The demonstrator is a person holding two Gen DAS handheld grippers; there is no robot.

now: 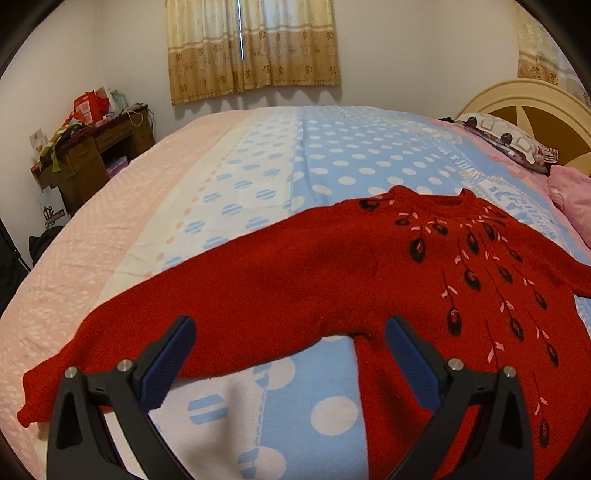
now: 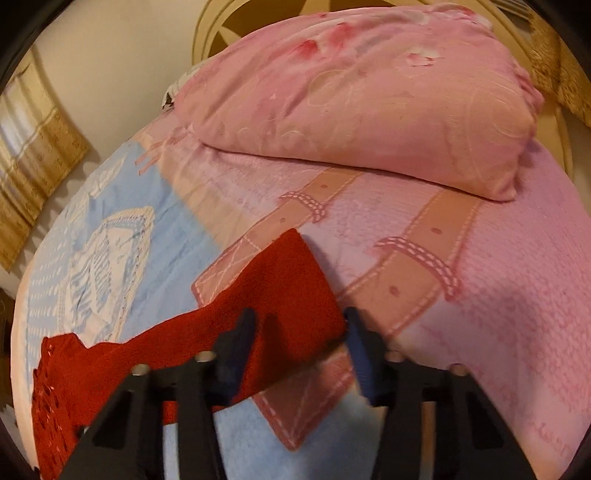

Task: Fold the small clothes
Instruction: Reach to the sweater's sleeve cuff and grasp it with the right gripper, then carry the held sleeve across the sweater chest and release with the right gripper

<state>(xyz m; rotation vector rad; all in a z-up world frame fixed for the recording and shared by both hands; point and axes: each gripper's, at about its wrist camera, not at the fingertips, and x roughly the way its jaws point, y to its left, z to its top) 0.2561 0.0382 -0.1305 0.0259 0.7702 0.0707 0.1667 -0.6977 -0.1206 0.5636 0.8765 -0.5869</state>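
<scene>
Though sleeves spread sideways, red sweater neck toward curtains.

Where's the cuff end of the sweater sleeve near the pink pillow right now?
In the right wrist view, the sleeve cuff lies on the bedspread between the right gripper fingers, just below the pink pillow.

Left wrist view: low over the bed, tilted down, looking across it toward the far wall with the curtain and the desk at left. Close above the red sweater. Right wrist view: tilted down more steeply, close above a sleeve of the sweater, facing the pink pillow and headboard. Shared by both: sweater, bed, pillow, headboard.
</scene>
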